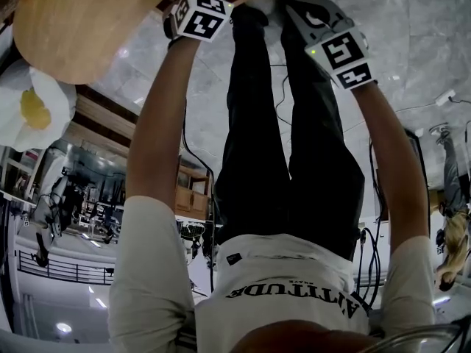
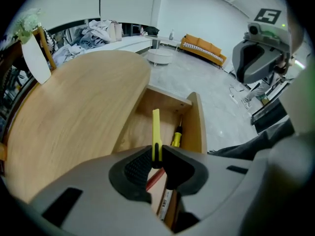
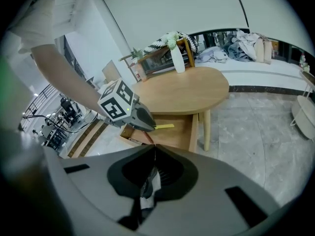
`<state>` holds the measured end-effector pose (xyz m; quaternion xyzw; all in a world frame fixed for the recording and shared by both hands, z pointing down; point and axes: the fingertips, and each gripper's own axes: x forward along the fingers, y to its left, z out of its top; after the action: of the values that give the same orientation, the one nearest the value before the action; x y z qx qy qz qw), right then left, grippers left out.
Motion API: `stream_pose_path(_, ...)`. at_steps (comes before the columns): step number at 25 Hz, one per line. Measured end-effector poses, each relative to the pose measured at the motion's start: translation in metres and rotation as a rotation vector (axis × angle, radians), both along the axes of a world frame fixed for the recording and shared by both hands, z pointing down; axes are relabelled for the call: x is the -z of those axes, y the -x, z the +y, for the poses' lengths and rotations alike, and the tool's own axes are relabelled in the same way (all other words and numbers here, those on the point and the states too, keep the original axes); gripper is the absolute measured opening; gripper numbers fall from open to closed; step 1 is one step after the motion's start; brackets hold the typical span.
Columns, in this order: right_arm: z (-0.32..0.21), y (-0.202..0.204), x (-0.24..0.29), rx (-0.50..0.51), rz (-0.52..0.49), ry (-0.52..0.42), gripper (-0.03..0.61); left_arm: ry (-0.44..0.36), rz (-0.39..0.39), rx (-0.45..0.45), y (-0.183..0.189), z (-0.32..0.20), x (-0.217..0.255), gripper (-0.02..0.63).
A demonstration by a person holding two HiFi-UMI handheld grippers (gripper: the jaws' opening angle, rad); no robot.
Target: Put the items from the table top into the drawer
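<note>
My left gripper [image 2: 157, 154] is shut on a thin yellow strip-like tool [image 2: 156, 129], which stands on edge and sticks out past the pads. It hangs over the open wooden drawer [image 2: 197, 127] under the round table top [image 2: 74, 112]. Inside the drawer lie a yellow-handled screwdriver [image 2: 176, 137], a red item [image 2: 154, 179] and a white pen-like item [image 2: 165, 204], partly hidden by the jaws. The right gripper view shows the left gripper [image 3: 142, 121] with the yellow tool [image 3: 164, 127] above the drawer [image 3: 179, 134]. My right gripper [image 3: 153, 146] is shut and holds nothing, back from the drawer.
A white vase with flowers [image 3: 176, 58] stands at the table's far edge. A table leg [image 3: 206, 129] is right of the drawer. Grey stone floor [image 3: 256, 127] surrounds the table. In the head view both arms reach out above the person's dark trousers [image 1: 287, 138].
</note>
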<state>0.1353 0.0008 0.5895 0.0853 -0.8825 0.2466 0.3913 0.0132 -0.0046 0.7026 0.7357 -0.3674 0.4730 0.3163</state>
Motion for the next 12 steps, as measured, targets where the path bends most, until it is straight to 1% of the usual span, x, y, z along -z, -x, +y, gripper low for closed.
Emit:
stream_pose_path(4,0.002,-0.003,-0.008,0.007,0.006,0.009,0.020,0.002,-0.010,0.034,-0.003,-0.004,-0.013,0.078)
stream_pose_path(8,-0.005,0.000,-0.011,0.007,0.012,0.012,0.020,0.009,-0.008,0.031,0.000,-0.007,-0.020,0.078)
stream_pose_path(12,-0.011,0.001,-0.012,-0.006,0.014,0.005,0.020,-0.027,-0.008,0.059,0.004,-0.010,-0.014,0.084)
